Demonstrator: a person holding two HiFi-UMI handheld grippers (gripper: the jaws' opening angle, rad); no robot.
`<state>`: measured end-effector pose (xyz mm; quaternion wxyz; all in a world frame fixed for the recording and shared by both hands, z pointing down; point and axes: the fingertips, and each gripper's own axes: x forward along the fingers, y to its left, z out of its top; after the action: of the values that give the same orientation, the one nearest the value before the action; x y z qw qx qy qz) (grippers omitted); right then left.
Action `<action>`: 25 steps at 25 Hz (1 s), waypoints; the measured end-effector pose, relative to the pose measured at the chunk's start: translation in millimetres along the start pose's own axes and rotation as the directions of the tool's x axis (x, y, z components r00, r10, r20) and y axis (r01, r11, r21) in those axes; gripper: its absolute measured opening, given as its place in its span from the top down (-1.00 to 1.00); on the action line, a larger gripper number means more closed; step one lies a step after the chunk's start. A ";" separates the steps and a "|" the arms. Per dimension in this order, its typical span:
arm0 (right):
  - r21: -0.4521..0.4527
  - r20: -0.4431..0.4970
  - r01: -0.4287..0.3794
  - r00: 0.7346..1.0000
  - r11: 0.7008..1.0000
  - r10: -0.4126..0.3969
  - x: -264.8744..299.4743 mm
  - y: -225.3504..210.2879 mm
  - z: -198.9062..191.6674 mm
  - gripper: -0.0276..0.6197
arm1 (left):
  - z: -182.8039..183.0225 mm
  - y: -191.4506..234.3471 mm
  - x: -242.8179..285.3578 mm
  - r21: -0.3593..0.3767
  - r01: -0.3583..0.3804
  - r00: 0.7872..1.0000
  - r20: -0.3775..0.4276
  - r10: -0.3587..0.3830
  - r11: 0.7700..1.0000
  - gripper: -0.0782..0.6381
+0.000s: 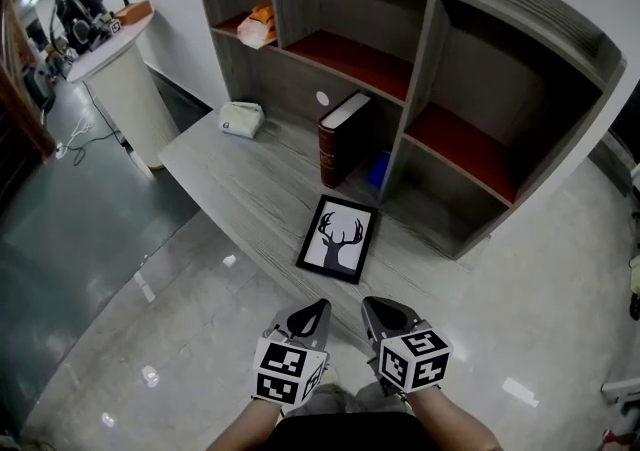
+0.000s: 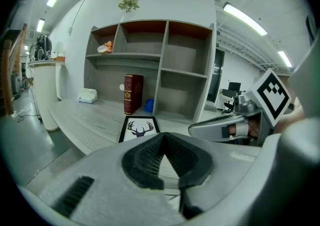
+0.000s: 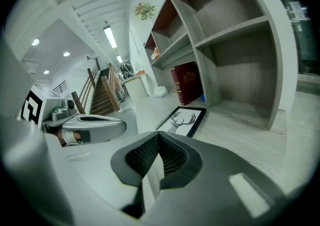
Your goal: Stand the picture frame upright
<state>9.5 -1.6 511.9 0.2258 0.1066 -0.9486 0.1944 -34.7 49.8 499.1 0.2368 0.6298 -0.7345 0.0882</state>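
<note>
The glossy grey floor point(image 1: 120, 269) lies wide and bare to the left of and in front of the furniture. A tall grey wood-grain shelving unit with red-lined compartments point(image 1: 424, 54) closes off the back and the right side. In front of it a long grey wood-grain tabletop point(image 1: 235, 184) runs out to the left; its front edge cuts diagonally across the head view.

A dark red hardback book point(image 1: 340, 139) stands upright against the shelving's lower divider. Just in front of it, the black picture frame with a deer-antler print point(image 1: 339, 238) lies flat, face up, its near edge close to the tabletop's front edge. Bare tabletop stretches to the frame's left, up to a small white box point(image 1: 241, 119) well apart near the far end. A small blue object point(image 1: 378, 170) sits behind the book's foot.

The left gripper point(image 1: 316, 311) and the right gripper point(image 1: 372, 309) hover side by side over the floor, short of the table edge and apart from the frame. Each has its jaws pressed together, with nothing between them.
</note>
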 end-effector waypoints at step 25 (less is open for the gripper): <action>-0.039 -0.023 -0.049 0.999 0.998 0.048 1.1 -47.3 9.5 0.91 | 13.0 -13.1 38.3 -0.005 -0.088 0.996 0.012 0.088 0.996 0.79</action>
<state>18.6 -48.3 519.8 0.2336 0.0767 -0.9521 0.1821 -28.7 7.8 503.1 0.2297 0.5967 -0.7632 0.0930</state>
